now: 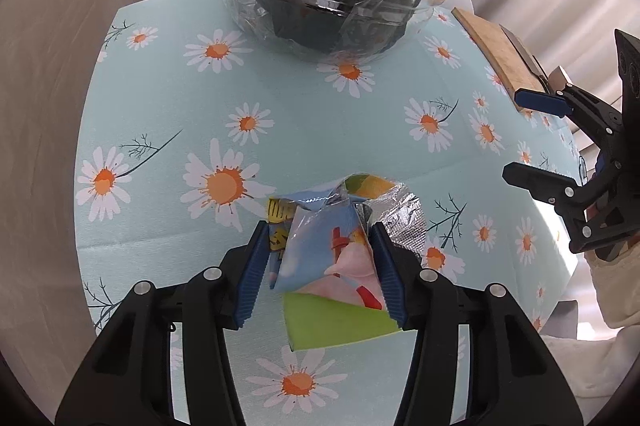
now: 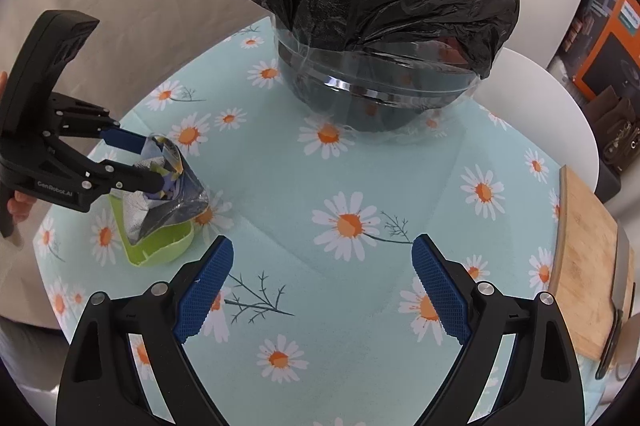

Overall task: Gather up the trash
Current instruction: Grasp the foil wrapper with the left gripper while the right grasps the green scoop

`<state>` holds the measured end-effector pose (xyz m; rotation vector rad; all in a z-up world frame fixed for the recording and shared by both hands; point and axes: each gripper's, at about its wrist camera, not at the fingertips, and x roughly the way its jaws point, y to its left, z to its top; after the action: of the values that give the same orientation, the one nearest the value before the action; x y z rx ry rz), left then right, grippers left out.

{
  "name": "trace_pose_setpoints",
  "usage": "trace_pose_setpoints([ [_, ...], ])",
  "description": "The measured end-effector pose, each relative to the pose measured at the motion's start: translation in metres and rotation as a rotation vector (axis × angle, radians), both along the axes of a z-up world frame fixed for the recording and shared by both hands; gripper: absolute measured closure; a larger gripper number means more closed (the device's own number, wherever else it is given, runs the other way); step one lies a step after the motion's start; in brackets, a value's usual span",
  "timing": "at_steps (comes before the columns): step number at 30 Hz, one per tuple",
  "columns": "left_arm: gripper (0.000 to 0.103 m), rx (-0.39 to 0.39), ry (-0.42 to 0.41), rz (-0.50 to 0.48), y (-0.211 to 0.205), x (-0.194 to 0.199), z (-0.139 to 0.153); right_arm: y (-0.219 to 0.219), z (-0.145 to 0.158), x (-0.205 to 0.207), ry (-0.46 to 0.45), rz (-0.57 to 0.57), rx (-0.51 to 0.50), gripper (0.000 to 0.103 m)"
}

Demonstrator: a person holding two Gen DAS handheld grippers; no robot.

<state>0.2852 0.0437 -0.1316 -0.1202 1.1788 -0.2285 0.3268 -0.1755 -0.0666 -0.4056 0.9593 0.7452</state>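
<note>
Left tongs [image 1: 320, 266], black with 2 blue ribbed pads, are pinching a crumpled colourful snack wrapper with silver foil inside [image 1: 332, 246]. The grip sits on the upper folded part, I think so that the whole piece can be lifted at once. The wrapper is on the near left part of the round table with a light blue daisy-print cloth [image 2: 360, 185], and it rests in or against a lime green plastic cup lying low on the cloth [image 2: 160, 250]. Right tongs [image 2: 322, 290] are spread wide over bare cloth and carry nothing, probably waiting for the next piece.

At the far side stands a clear plastic bin lined with a black rubbish bag [image 2: 380, 25], its mouth open upward, which is where the wrapper should go.

The right wrist view shows the green cup's curved shape and the wrapper from the side; the left wrist view shows only a flat green patch. A wooden cutting board [image 2: 588, 258] lies at the right edge.
</note>
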Motion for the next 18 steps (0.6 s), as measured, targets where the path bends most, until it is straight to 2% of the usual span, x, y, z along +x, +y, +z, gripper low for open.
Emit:
trace_pose_setpoints([
  [5,0.051,0.055,-0.011,-0.006,0.007,-0.002,0.017,0.011,-0.002,-0.005,0.023,0.029,0.021,0.017],
  [10,0.050,0.102,-0.041,0.046,0.024,-0.007,0.033,0.028,-0.002,-0.011,0.042,0.074,0.031,0.017],
  [18,0.050,0.114,-0.054,0.113,0.047,-0.031,0.046,0.066,-0.022,-0.016,0.203,0.150,0.058,0.018],
])
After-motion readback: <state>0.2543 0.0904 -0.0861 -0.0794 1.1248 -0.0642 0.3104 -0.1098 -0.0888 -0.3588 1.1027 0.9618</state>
